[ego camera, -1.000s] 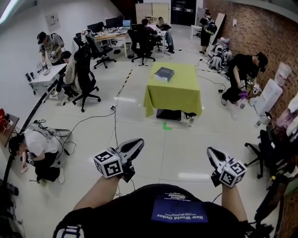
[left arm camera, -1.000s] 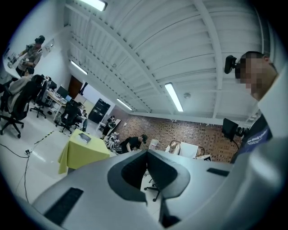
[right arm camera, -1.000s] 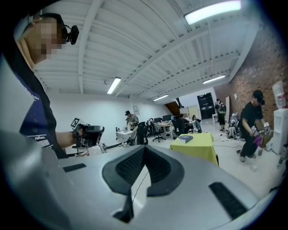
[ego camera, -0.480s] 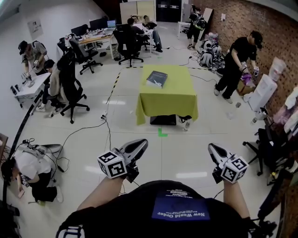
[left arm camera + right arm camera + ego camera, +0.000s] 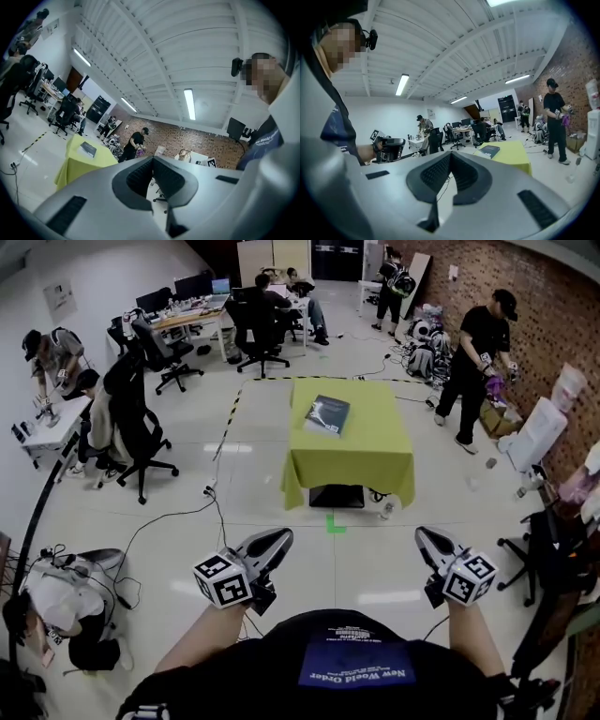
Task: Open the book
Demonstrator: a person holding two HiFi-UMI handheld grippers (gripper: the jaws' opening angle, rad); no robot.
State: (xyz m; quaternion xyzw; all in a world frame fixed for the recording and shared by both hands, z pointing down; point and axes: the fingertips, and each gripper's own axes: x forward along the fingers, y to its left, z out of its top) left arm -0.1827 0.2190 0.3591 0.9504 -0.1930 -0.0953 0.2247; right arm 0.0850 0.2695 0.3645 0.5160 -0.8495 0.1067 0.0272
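A dark closed book (image 5: 327, 414) lies flat on a table draped in a yellow-green cloth (image 5: 361, 446), well ahead of me across the floor. My left gripper (image 5: 281, 538) and right gripper (image 5: 422, 537) are held out level at waist height, far short of the table. Both are shut with nothing in them. The left gripper view shows its jaws (image 5: 152, 159) closed together, with the book (image 5: 87, 149) small at the left. The right gripper view shows closed jaws (image 5: 450, 154), with the book (image 5: 490, 151) beyond on the cloth (image 5: 513, 154).
A person (image 5: 480, 357) stands by the brick wall, right of the table. Office chairs (image 5: 136, 432) and desks with seated people fill the left and back. A person crouches on the floor (image 5: 61, 610) at near left. Cables (image 5: 178, 512) and a green tape mark (image 5: 335, 523) lie before the table.
The table and book have come nearer in the head view as I walk toward them. Both grippers keep their pose. The person by the brick wall has straightened up.
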